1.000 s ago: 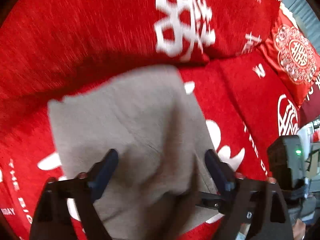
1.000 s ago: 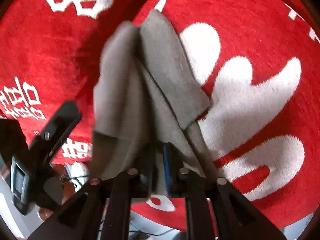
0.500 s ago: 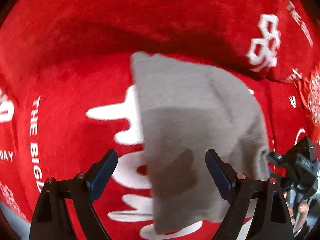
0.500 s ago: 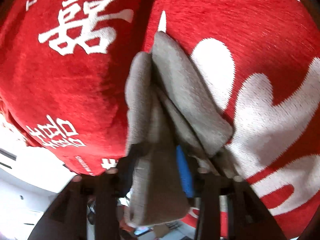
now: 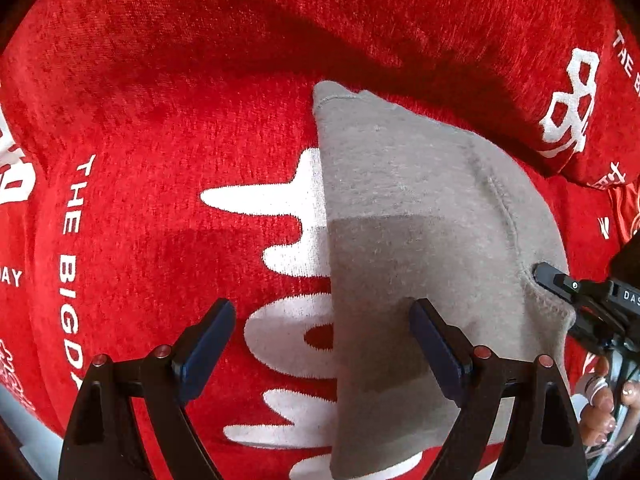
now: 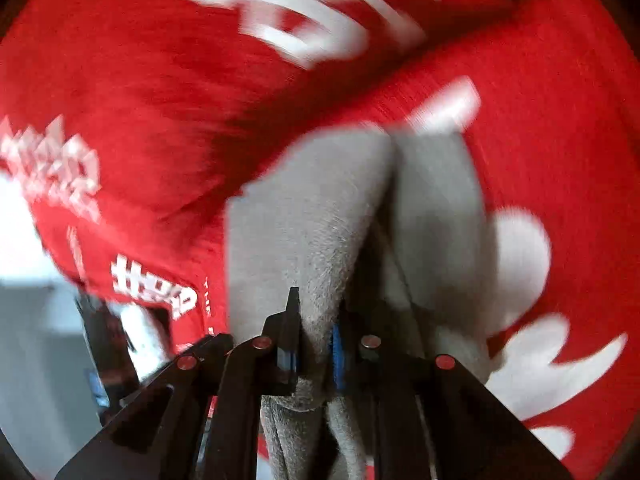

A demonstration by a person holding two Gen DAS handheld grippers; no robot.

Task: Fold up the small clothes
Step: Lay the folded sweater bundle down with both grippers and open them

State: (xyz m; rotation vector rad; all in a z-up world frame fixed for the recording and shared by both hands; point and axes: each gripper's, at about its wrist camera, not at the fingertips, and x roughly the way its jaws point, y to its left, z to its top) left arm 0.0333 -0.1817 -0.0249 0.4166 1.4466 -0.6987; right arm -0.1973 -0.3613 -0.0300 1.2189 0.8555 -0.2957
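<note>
A small grey garment [image 5: 408,216] lies folded on a red blanket [image 5: 168,128] with white lettering. My left gripper [image 5: 320,344] is open and empty, its jaws wide apart above the garment's near left edge. My right gripper [image 6: 314,344] is shut on the grey garment [image 6: 320,216], pinching a bunched fold of its edge; it also shows in the left wrist view [image 5: 560,280], gripping the garment's right edge. The right wrist view is blurred by motion.
The red blanket rises into a padded fold [image 5: 360,20] behind the garment. A hand with painted nails [image 5: 600,412] holds the right gripper. A pale floor or wall [image 6: 36,300] shows past the blanket's edge.
The left gripper has drawn back and left, open, off the garment. The right gripper has carried the pinched edge across and turned, and the garment now lies flatter on the blanket.
</note>
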